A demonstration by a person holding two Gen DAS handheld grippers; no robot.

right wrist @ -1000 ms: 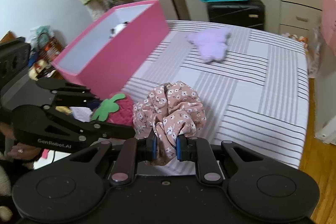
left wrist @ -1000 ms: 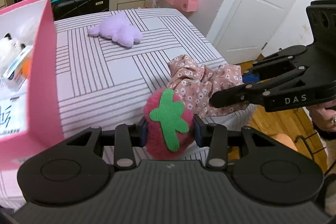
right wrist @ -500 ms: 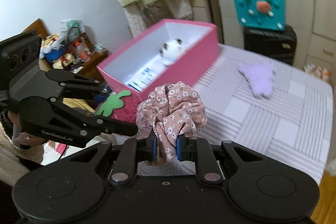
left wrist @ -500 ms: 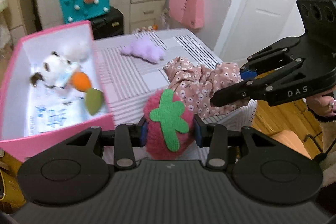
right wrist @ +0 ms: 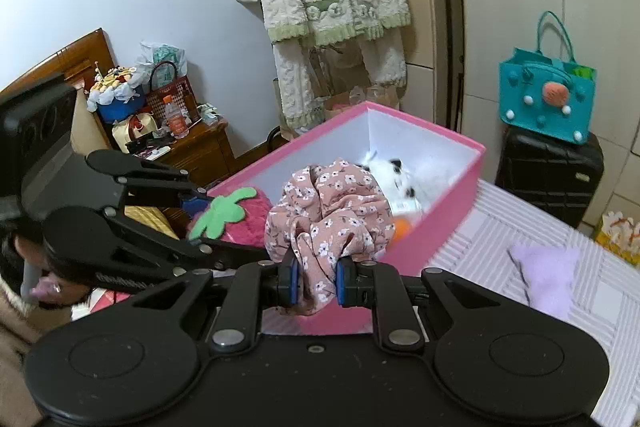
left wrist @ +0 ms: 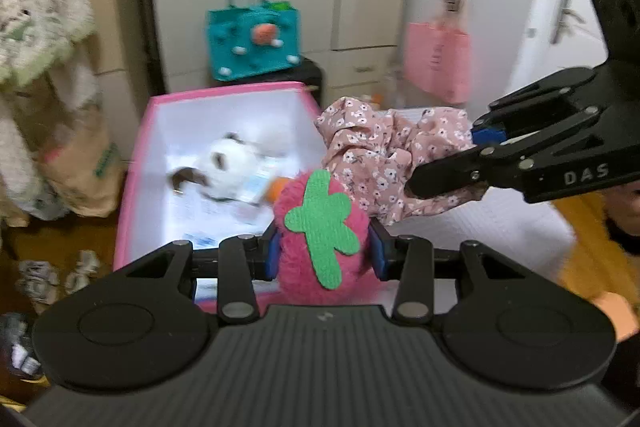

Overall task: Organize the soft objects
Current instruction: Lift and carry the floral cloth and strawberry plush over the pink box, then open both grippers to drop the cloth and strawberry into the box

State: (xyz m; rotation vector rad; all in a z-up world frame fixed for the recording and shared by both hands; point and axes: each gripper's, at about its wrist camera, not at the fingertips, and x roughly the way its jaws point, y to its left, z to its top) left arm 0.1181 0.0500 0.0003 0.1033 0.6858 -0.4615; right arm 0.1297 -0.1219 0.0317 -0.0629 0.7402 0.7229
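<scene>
Both views were evenly lit by soft indoor light, with no hard shadows. The left wrist view was smeared by motion blur: the teal bag [left wrist: 253, 41] at upper centre and the hanging garment at the left edge lost their outlines, while the near strawberry plush [left wrist: 322, 241] stayed sharp. The right wrist view was crisper, though the purple plush [right wrist: 546, 277] at right was blurred. Fisheye distortion bent the cabinet lines, and dark vignetting cut the upper corners.
</scene>
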